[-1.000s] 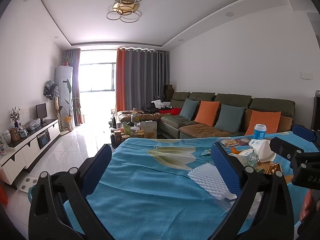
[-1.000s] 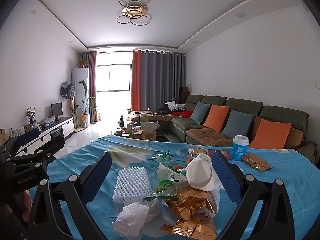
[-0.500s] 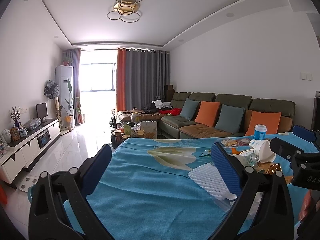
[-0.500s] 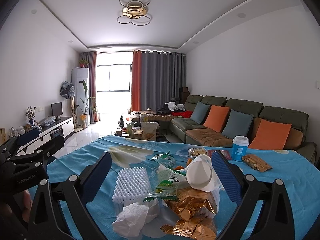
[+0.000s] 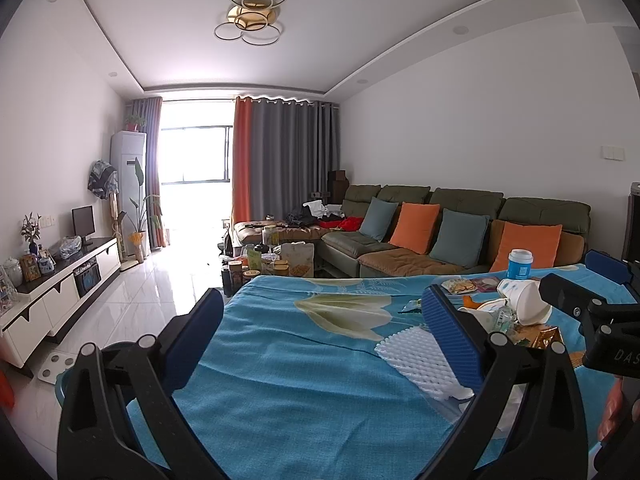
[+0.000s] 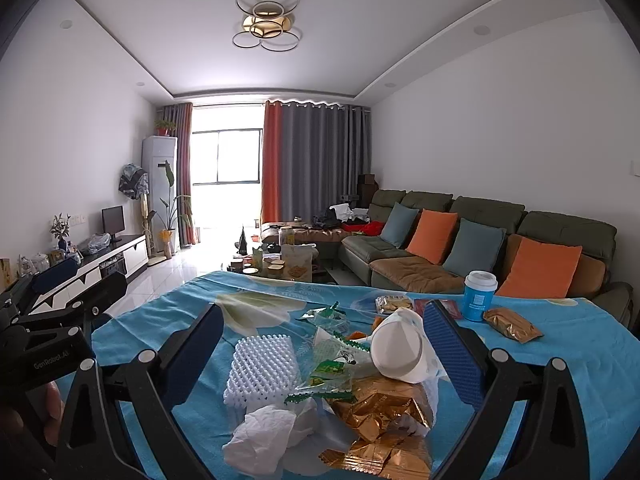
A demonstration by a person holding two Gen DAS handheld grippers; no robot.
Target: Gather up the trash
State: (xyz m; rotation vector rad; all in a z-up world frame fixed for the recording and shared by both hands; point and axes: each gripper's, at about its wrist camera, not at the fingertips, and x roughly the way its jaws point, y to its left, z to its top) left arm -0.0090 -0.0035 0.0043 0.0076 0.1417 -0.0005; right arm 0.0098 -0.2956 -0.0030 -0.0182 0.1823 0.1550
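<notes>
A heap of trash lies on the blue tablecloth (image 6: 580,344): white foam netting (image 6: 260,368), a crumpled tissue (image 6: 264,436), gold foil wrappers (image 6: 384,420), green-edged clear wrappers (image 6: 328,368) and a tipped white paper cup (image 6: 400,352). My right gripper (image 6: 324,356) hangs open just above and around this heap, touching nothing. My left gripper (image 5: 326,340) stands open over bare cloth, left of the foam netting (image 5: 416,352) and the white cup (image 5: 524,300). Each gripper shows in the other's view: the right gripper (image 5: 584,276) and the left gripper (image 6: 84,280).
An upright blue paper cup (image 6: 478,296), a gold packet (image 6: 512,324) and a snack packet (image 6: 394,304) sit behind the heap. A green sofa (image 6: 480,240) with cushions stands beyond the table. A cluttered coffee table (image 5: 272,260) and a TV cabinet (image 5: 60,288) lie farther off.
</notes>
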